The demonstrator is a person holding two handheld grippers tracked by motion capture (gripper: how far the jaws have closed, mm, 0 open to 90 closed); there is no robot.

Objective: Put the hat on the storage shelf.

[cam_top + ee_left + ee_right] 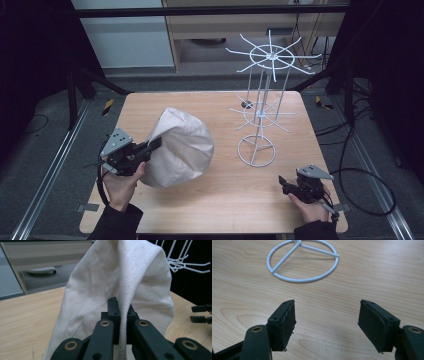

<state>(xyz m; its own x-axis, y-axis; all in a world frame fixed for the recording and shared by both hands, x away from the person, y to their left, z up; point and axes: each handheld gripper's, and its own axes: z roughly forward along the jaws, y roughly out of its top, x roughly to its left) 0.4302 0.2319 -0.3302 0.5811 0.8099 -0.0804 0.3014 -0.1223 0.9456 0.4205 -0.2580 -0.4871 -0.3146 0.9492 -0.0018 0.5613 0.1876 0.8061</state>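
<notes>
Pinching a fold of the cream cloth bag [120, 287], the left claw [150, 146] held it bunched upright at the worktop's [225, 200] left side. The right claw [325, 322] hung with jaws apart above bare wood, near the white wire rack's [262, 107] ring base.

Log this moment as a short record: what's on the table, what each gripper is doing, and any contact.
surface: wooden table
items: cream cloth bag; white wire rack, upright, two tiers of hooks, ring base
left gripper: jaws shut on a fold of the cloth bag, lifting it into a peak
right gripper: jaws open, holding nothing, low over bare wood near the rack's ring base
bag and rack: apart
</notes>
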